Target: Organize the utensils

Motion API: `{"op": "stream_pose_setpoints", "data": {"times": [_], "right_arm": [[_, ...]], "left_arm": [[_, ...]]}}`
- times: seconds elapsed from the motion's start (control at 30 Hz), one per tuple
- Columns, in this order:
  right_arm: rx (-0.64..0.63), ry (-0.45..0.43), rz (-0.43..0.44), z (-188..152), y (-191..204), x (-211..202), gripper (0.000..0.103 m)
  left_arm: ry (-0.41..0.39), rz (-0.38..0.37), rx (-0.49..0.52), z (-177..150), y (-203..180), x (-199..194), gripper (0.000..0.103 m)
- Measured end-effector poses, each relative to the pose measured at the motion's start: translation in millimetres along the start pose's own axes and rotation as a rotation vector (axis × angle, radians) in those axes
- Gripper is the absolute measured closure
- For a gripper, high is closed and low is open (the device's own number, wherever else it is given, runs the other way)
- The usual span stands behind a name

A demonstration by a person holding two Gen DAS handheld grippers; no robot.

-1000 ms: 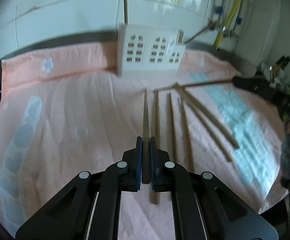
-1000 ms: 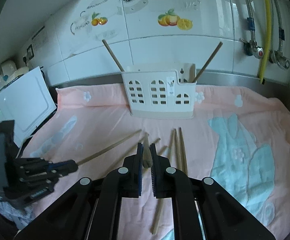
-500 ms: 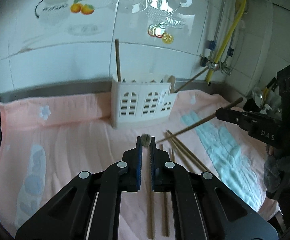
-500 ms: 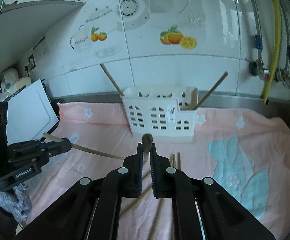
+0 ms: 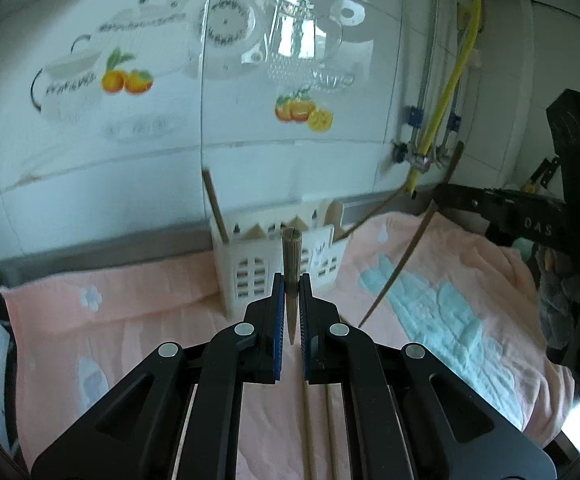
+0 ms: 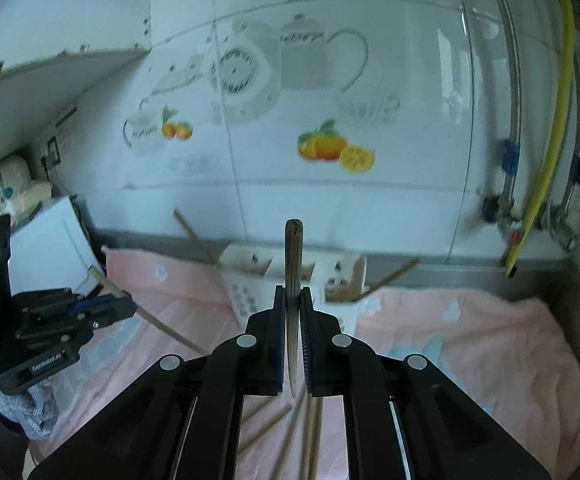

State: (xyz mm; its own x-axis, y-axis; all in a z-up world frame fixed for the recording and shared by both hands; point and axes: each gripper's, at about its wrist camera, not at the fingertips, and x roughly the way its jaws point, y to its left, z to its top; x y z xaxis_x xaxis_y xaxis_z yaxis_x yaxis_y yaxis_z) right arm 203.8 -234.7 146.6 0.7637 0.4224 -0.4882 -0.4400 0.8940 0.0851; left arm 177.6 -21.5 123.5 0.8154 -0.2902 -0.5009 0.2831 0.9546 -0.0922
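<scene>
Both hands are up off the towel at once: the left hand-held gripper (image 5: 291, 292) has its blue-padded fingers (image 5: 277, 304) pinched onto a tapered brown wooden chopstick (image 5: 291, 264), thick ridged end pointing up and away, thin tip hanging down between the jaws. Over on the other side, the right hand-held gripper (image 6: 293, 308) is clamped just the same on a second brown wooden chopstick (image 6: 293, 264), blunt end high in front of the tiled wall, point down between the pads. From the left wrist view that second stick shows as a long slanted line at the right, running from the black gripper body down toward the pale blue patch on the pink terry towel (image 5: 110, 312) that covers the surface. Straight ahead, at the far edge of the towel against the wall, stands the white plastic utensil caddy with arched window cut-outs (image 5: 250, 276); one brown chopstick (image 5: 214, 208) leans out of its left end, and another (image 6: 389, 278) sticks out low from its right end. Several loose wooden chopsticks (image 6: 282, 424) lie on the towel near the camera, under the right gripper, fanned at slight angles to one another. Two more (image 5: 317, 428) lie side by side beneath the left gripper. A yellow hose (image 6: 549, 152) hangs down the wall at far right beside the pipe valves. The frames are blurred around the caddy, so its compartments are hard to make out.
</scene>
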Motion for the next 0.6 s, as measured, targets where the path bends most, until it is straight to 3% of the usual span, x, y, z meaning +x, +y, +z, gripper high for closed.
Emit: {"op": "stream_pose_setpoints", "data": {"times": [0.3,0.6], "right_arm": [[0.007,-0.087,-0.047,65.8,-15.0,-2.4,0.096],[0.022,-0.109,-0.079,89.9,-27.2,25.7,0.096]], "left_arm": [[-0.096,-0.010,0.019,60.3,-1.3,-16.0,0.097],[-0.161,0.063,0.068,94.6,-5.0,-10.3,0.097]]}}
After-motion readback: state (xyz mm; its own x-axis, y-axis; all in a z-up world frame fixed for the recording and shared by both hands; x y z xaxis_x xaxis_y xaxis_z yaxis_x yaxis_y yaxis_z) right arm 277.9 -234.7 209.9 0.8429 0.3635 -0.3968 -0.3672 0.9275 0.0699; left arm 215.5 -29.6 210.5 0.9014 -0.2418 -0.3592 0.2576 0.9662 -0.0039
